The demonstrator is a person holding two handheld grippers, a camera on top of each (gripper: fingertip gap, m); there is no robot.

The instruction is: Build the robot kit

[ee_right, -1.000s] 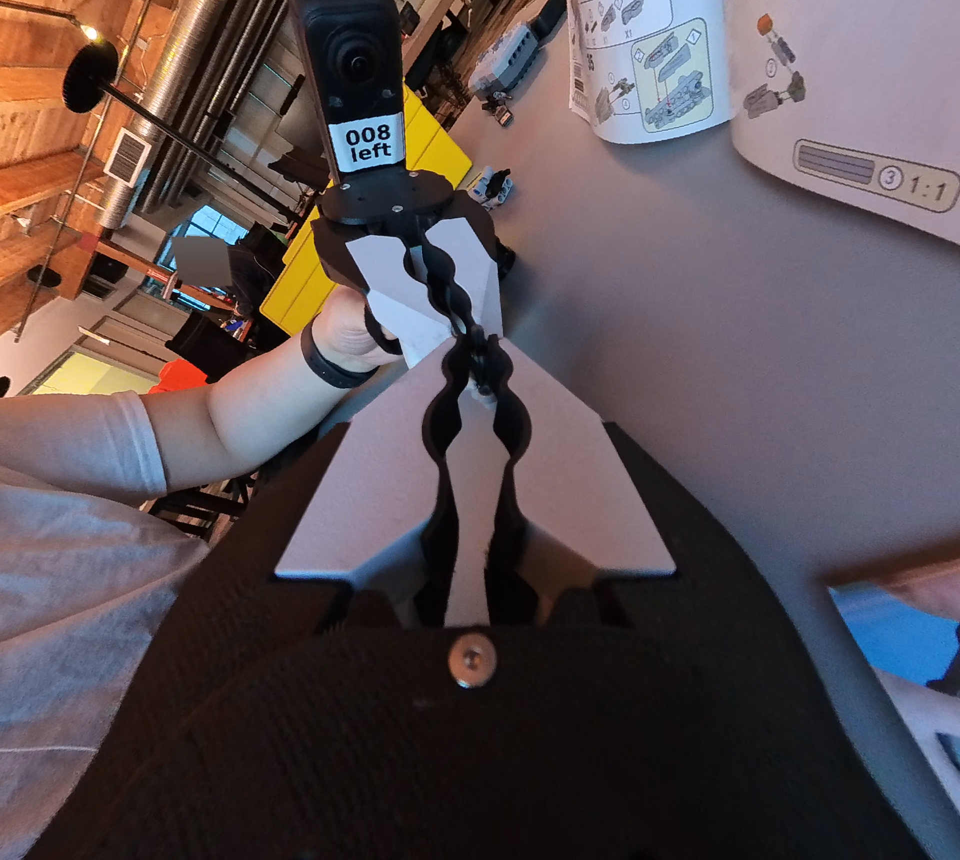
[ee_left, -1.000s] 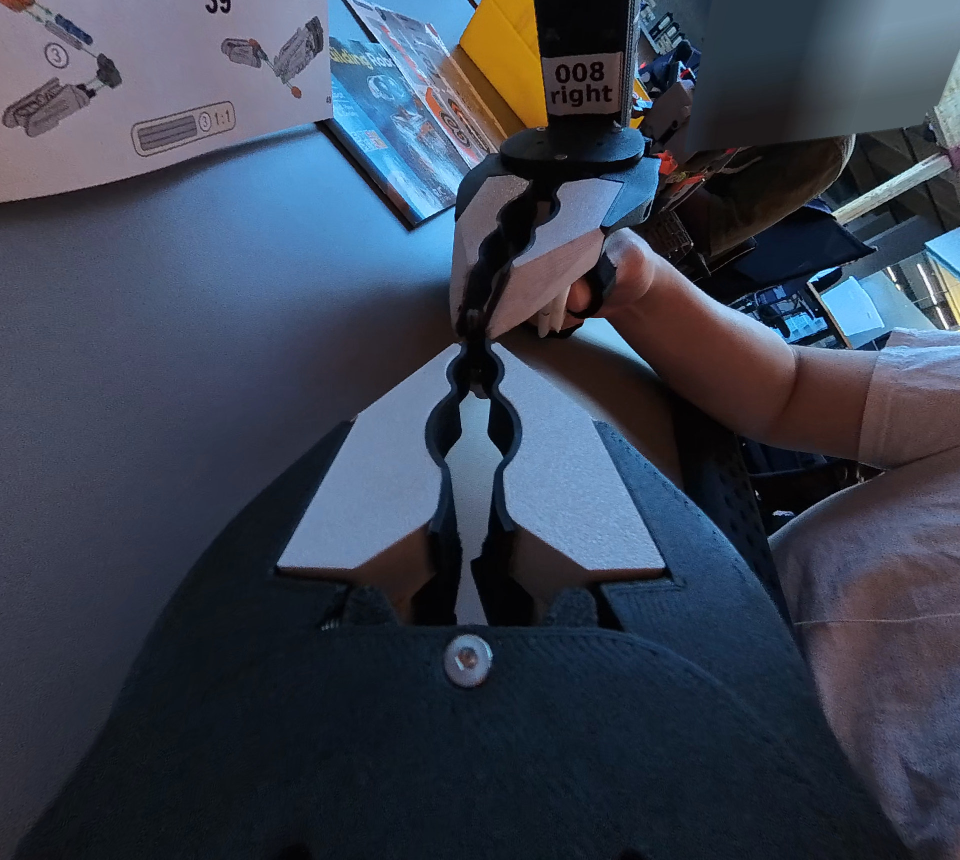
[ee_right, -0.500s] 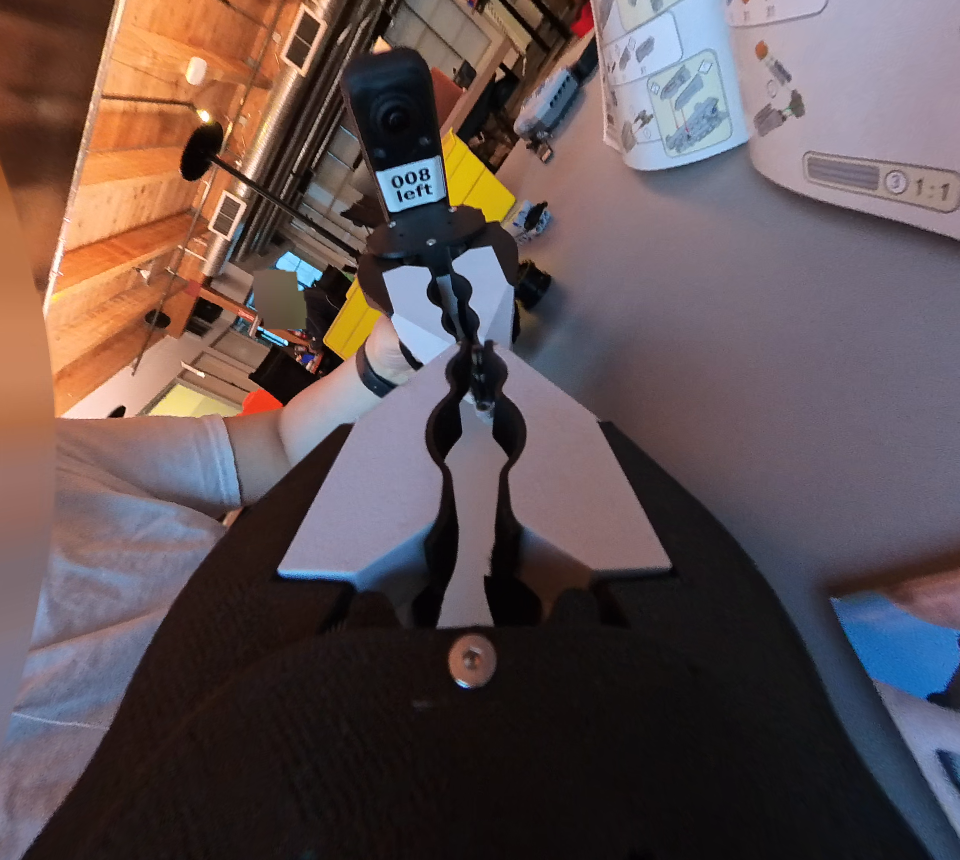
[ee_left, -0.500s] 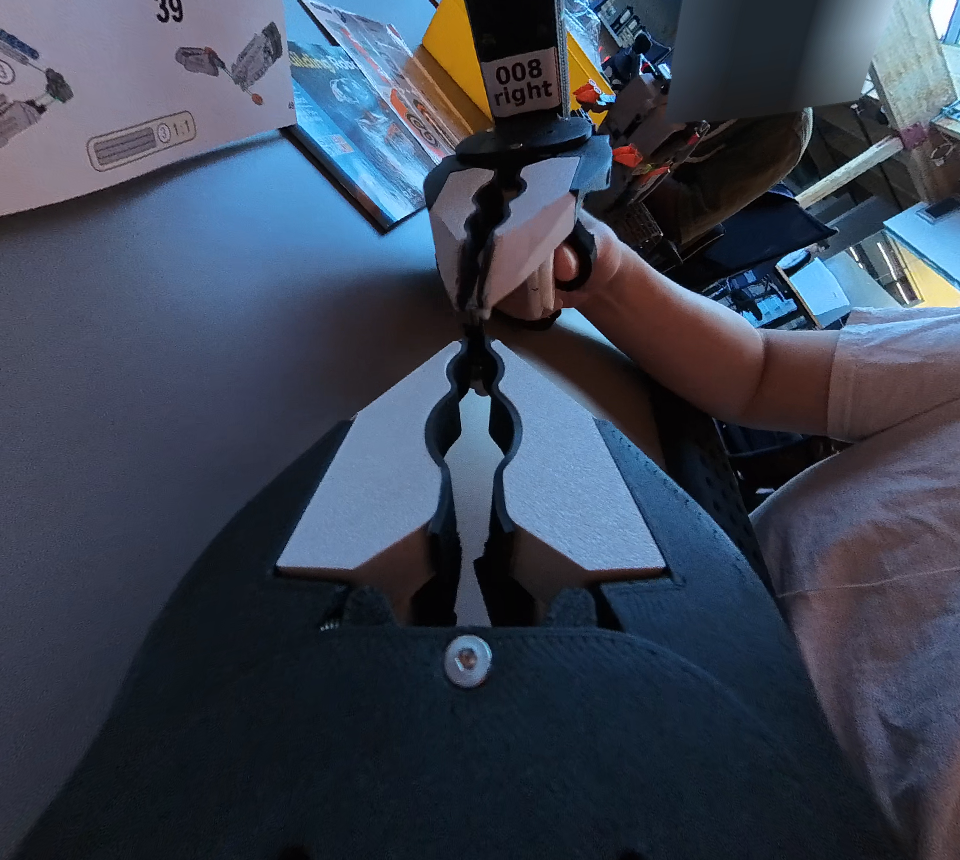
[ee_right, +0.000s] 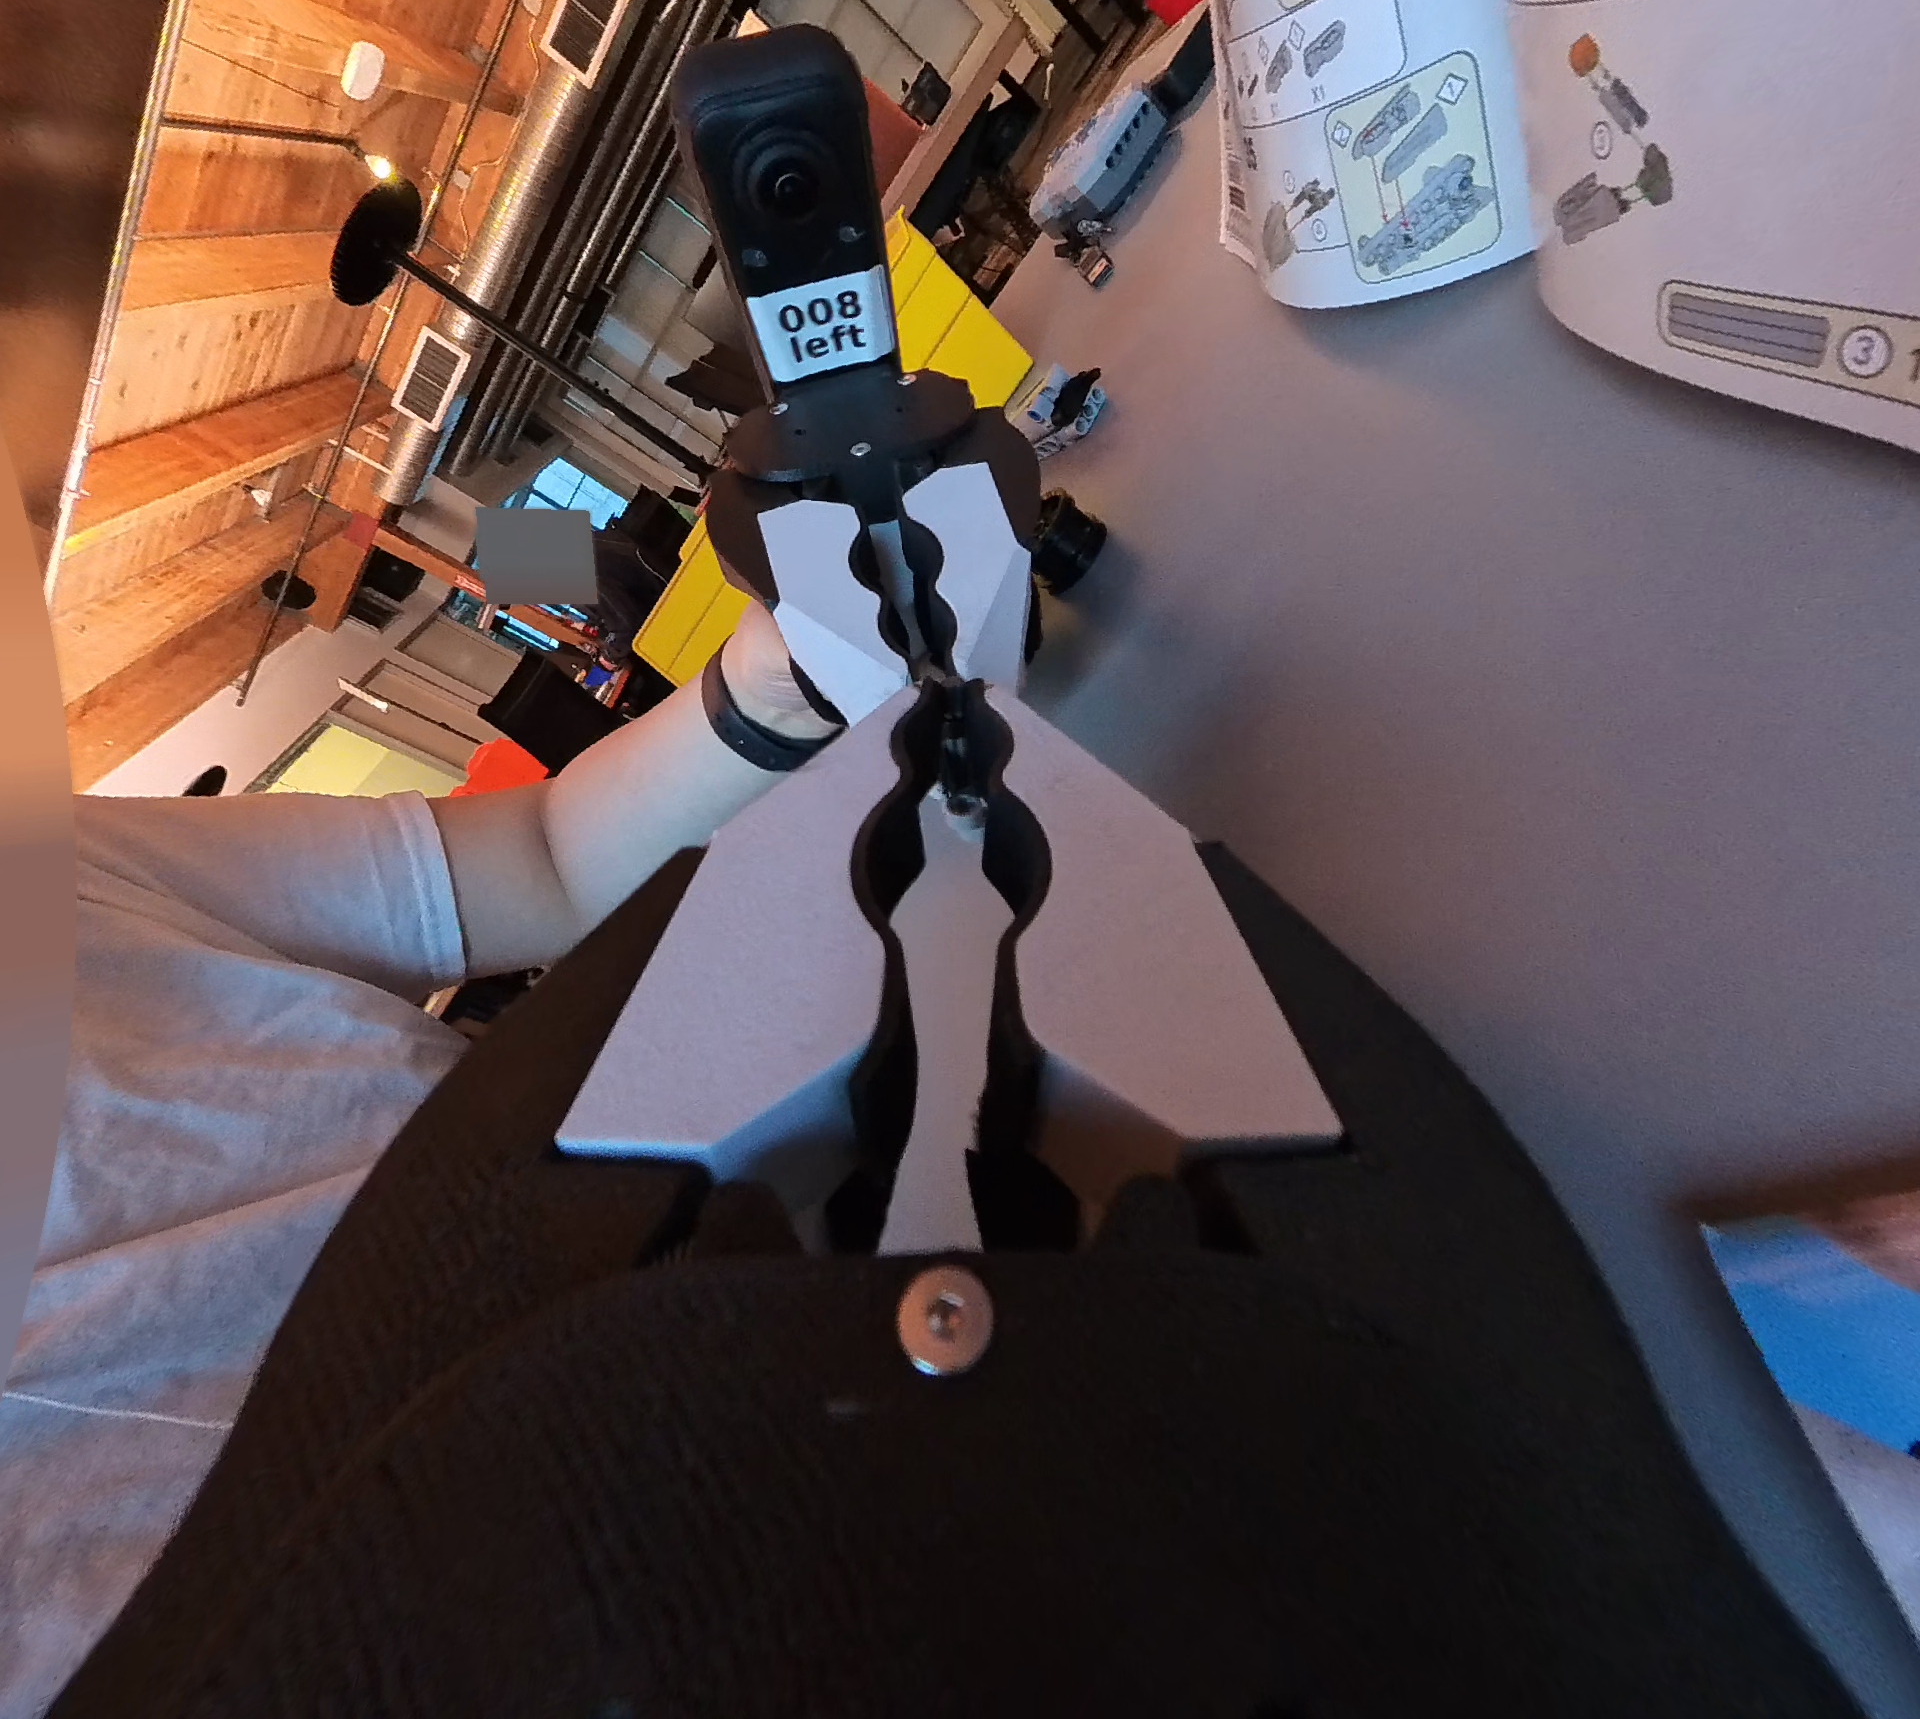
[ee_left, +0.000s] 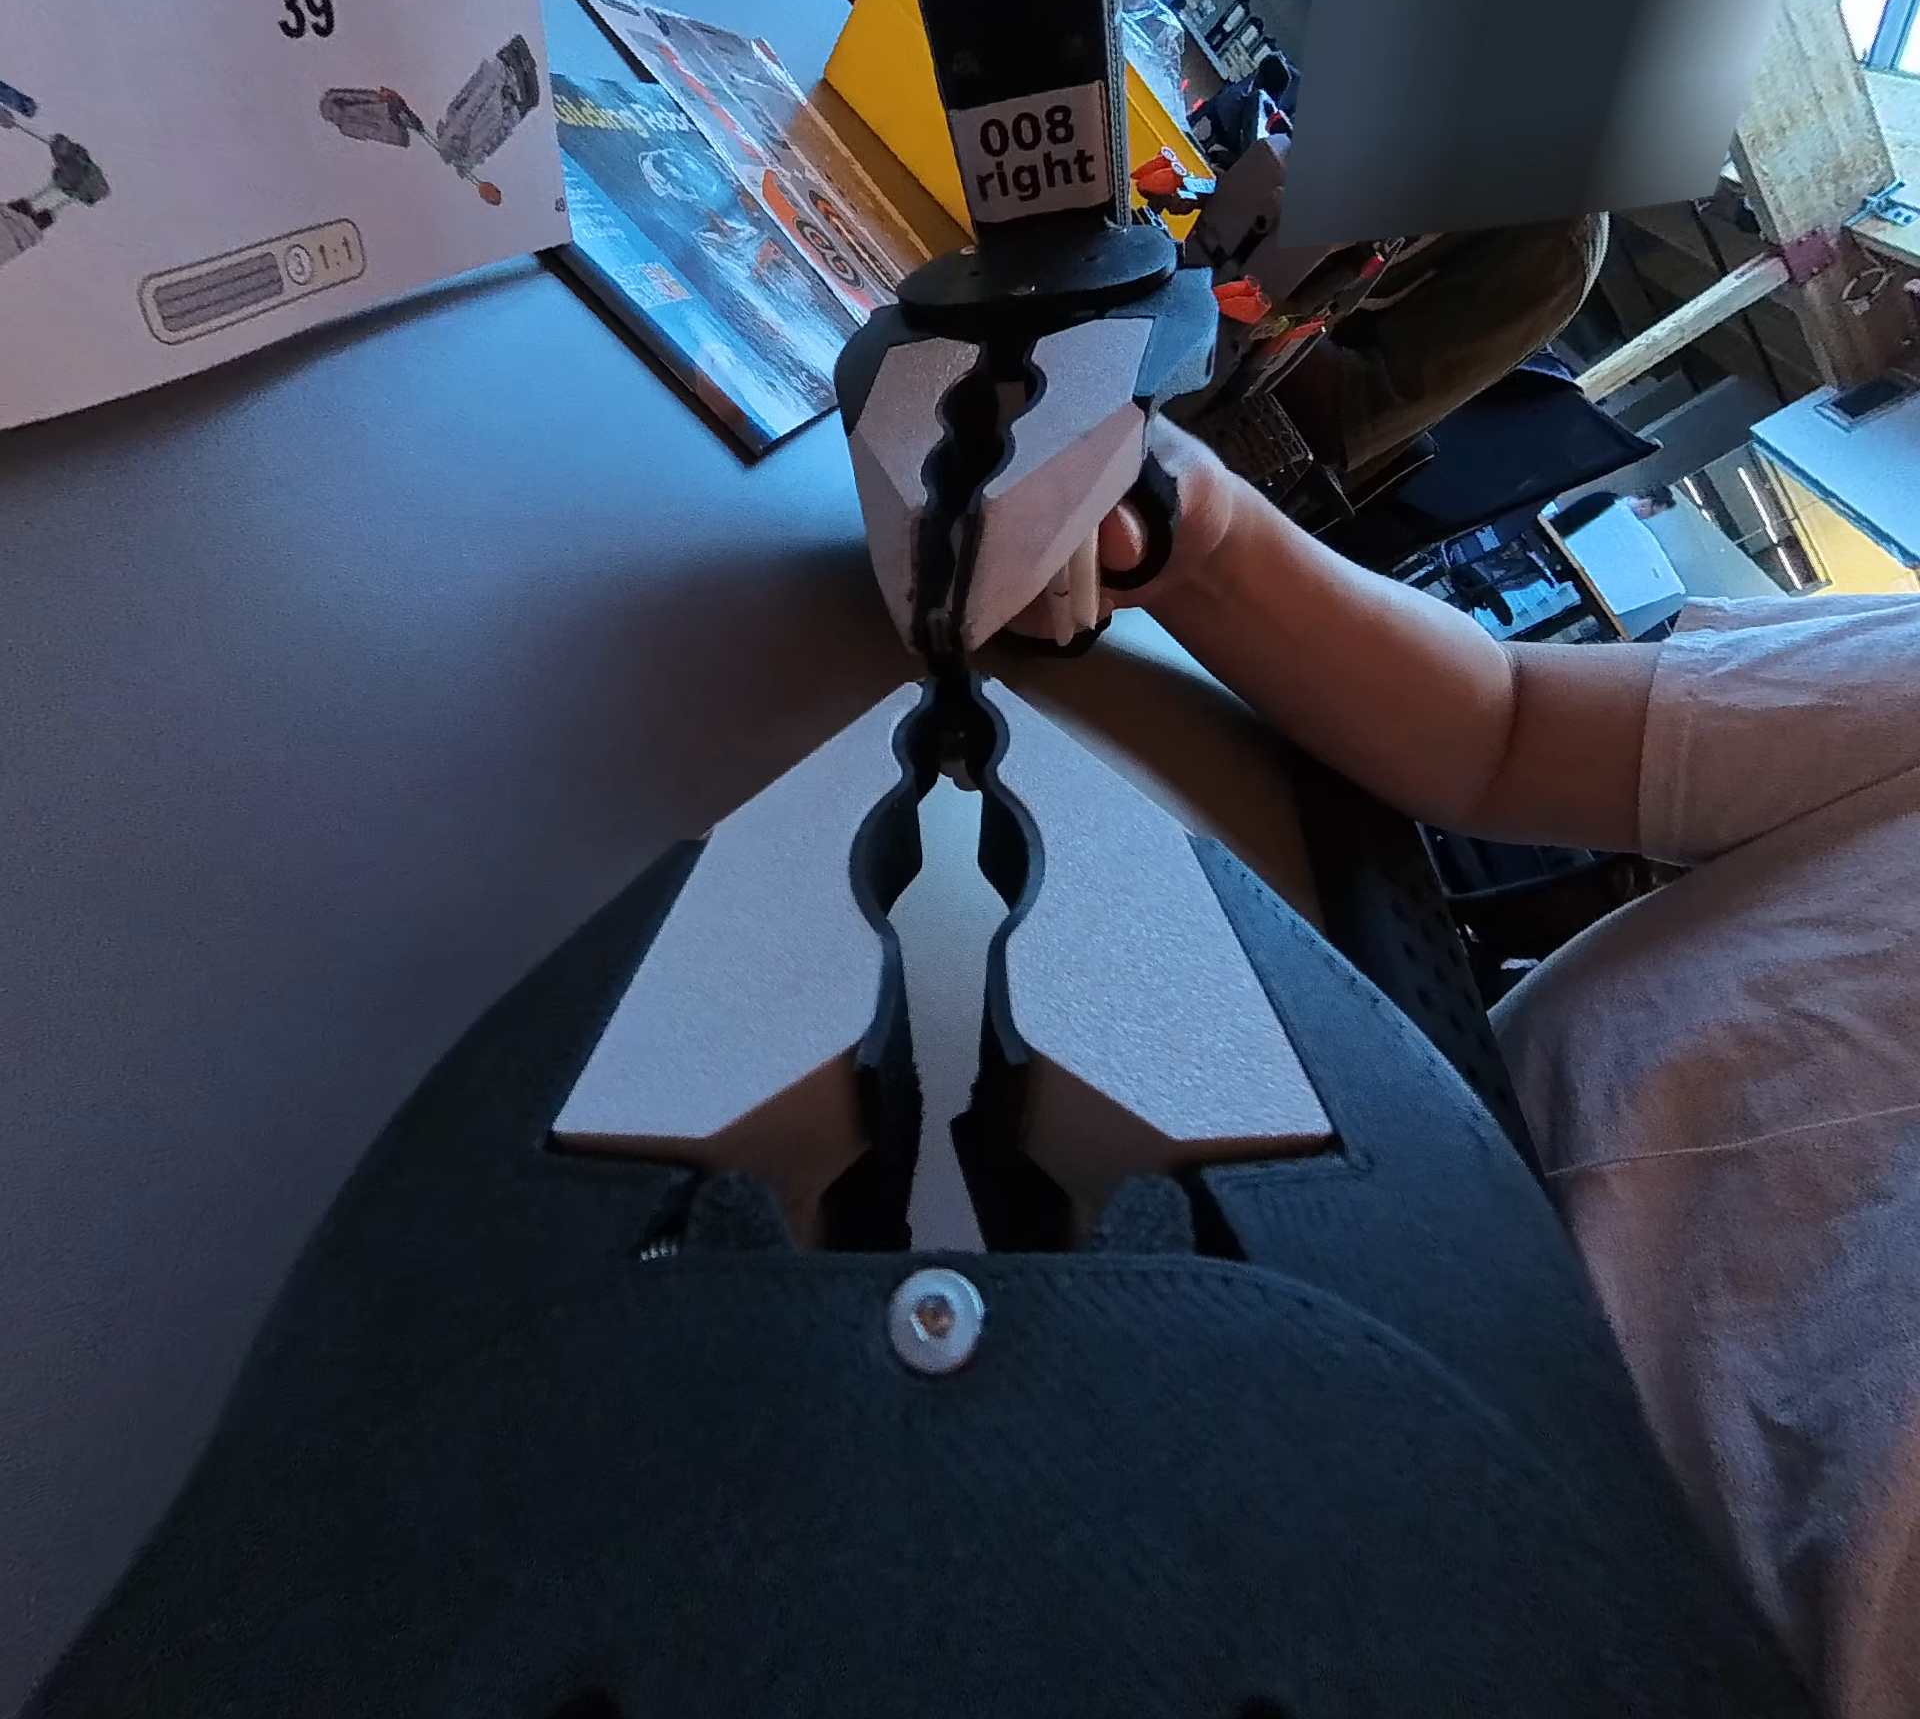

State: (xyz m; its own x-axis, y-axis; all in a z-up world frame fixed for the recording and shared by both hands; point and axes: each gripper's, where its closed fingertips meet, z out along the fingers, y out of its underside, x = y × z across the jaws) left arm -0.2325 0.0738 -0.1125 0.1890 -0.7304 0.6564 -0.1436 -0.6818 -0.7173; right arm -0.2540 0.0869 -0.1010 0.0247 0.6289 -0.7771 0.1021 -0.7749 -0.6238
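**Two grippers tip to tip over a grey table, each pinching a small part**

Far left in the left wrist view lies an open instruction booklet (ee_left: 260, 111) on the grey table (ee_left: 364, 682), pages up, apparently so its diagrams can be read while working. Just right of it a glossy blue magazine (ee_left: 707, 256) lies flat, with a yellow bin (ee_left: 883, 38) beyond.

At centre, the left gripper (ee_left: 951, 724) has its fingers clenched at the tips on a small dark part (ee_left: 954, 739), too small to identify. Directly opposite, nose to nose and touching or nearly so, the right gripper (ee_left: 940, 630) is likewise clamped on a thin dark piece. They seem held in line so that one part can meet the other. A person's hand (ee_left: 1132, 537) grips the right tool's handle.

The right wrist view shows the same junction: the right gripper (ee_right: 956, 713) pinches a slim dark piece with a pale end (ee_right: 961, 760), meeting the left gripper (ee_right: 935, 667). Loose small building parts (ee_right: 1065, 412) lie on the table behind
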